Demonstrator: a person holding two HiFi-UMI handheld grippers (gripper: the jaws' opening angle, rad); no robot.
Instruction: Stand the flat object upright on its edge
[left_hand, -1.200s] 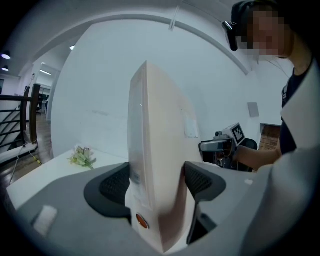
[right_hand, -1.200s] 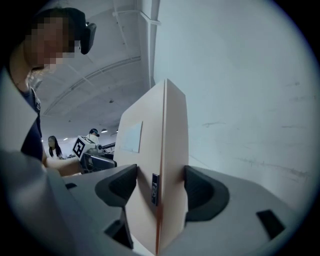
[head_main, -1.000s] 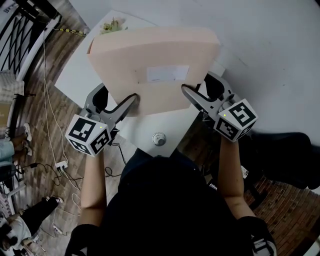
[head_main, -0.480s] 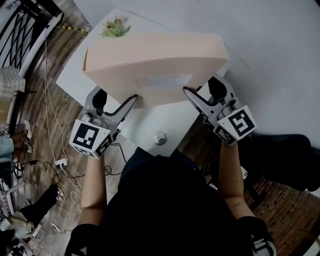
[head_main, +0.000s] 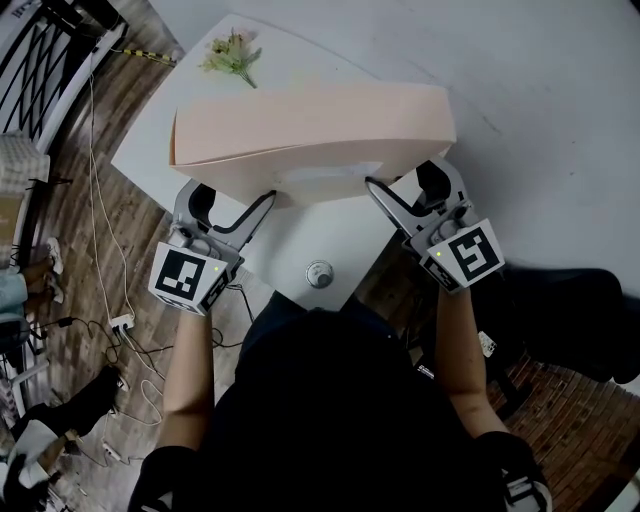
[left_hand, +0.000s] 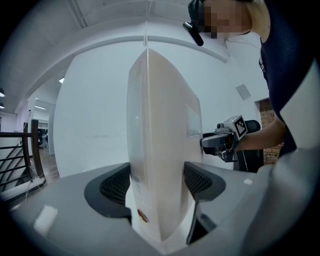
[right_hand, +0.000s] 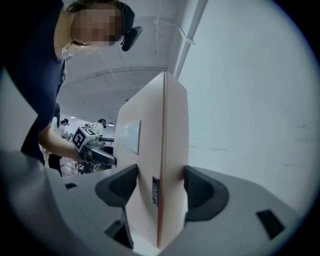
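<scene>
flat peach box (head_main: 310, 125): one, held close to upright over white table (head_main: 300, 245), long edge down; left gripper (head_main: 262, 203) clamped on its left end, right gripper (head_main: 378, 190) clamped on its right end; flower sprig (head_main: 232, 55) lying beyond it, apart; small round disc (head_main: 319, 275) on table in front

Soft, even light lay bright on the white table (head_main: 310, 235) and dim on the floor (head_main: 60, 150) off its left edge. The flat box (left_hand: 160, 150) glared near-white in the left gripper view. Both gripper views bulged, with black vignetted corners and blurred foregrounds.
</scene>
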